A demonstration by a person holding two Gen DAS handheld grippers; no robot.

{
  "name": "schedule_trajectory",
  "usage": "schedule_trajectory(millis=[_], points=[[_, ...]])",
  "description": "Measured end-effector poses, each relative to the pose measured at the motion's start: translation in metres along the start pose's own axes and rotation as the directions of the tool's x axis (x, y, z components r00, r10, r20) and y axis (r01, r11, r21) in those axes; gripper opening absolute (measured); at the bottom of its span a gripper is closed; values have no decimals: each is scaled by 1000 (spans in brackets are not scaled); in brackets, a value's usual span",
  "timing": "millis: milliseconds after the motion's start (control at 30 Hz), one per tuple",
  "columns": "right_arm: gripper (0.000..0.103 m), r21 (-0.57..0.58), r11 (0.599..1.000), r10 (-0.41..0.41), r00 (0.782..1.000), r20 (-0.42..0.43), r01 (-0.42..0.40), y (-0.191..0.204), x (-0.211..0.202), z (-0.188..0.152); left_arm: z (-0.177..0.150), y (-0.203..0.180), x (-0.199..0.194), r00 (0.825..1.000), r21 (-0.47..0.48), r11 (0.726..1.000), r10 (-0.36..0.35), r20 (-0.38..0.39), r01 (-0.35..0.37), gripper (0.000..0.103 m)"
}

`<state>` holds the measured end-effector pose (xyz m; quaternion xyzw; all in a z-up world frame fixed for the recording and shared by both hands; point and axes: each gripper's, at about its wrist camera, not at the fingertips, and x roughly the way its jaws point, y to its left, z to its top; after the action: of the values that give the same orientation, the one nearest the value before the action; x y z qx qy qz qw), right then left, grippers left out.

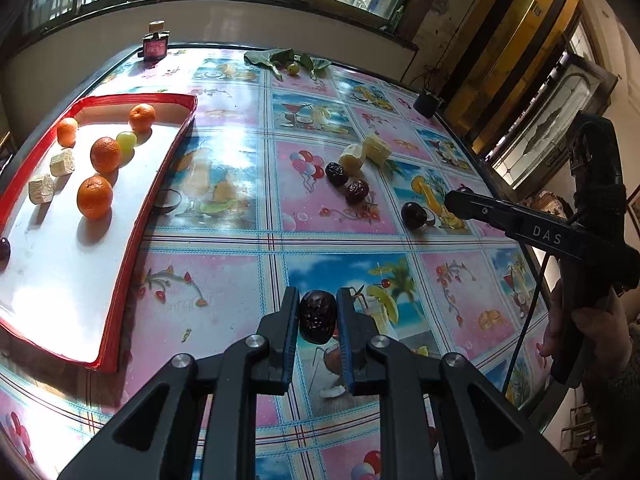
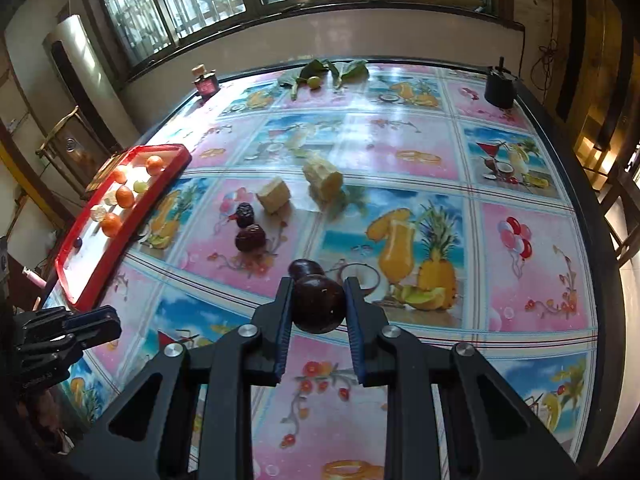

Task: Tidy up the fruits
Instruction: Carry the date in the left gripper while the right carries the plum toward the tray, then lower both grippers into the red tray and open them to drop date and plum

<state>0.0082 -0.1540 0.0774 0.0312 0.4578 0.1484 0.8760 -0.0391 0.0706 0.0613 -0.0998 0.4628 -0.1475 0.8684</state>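
My left gripper is shut on a dark wrinkled date, held above the table right of the red tray. The tray holds several oranges, a green grape, two pale banana pieces and a dark fruit at its left edge. My right gripper is shut on a dark round plum. A second dark plum lies just beyond it. Two dates and two banana pieces lie mid-table.
A small perfume bottle, green leaves with a small fruit and a black pot stand along the far edge of the patterned tablecloth. The right gripper shows at the right in the left wrist view.
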Motion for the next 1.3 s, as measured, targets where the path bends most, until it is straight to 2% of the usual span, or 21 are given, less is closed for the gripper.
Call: schedule_trajectory(millis=[133, 300, 533, 633, 867, 1233, 1300], points=[[27, -69, 992, 109, 994, -6, -109, 62, 9, 13, 4, 27, -19, 999, -45, 999, 25, 32, -24, 17], [27, -124, 965, 227, 973, -39, -230, 134, 35, 28, 8, 70, -44, 993, -98, 991, 92, 72, -85, 17], [27, -193, 925, 312, 945, -103, -326, 218, 75, 33, 16, 130, -58, 977, -180, 968, 194, 87, -176, 17], [27, -218, 914, 322, 938, -128, -344, 246, 93, 32, 20, 151, -55, 968, -199, 955, 239, 79, -220, 17], [27, -252, 905, 304, 936, -177, -342, 277, 127, 29, 24, 185, -36, 961, -236, 937, 273, 35, -257, 17], [28, -310, 907, 227, 952, -206, -283, 286, 155, 25, 28, 202, -11, 947, -240, 918, 319, -18, -314, 18], [28, -328, 907, 205, 957, -204, -264, 287, 157, 24, 27, 201, -10, 941, -239, 912, 337, -24, -332, 21]])
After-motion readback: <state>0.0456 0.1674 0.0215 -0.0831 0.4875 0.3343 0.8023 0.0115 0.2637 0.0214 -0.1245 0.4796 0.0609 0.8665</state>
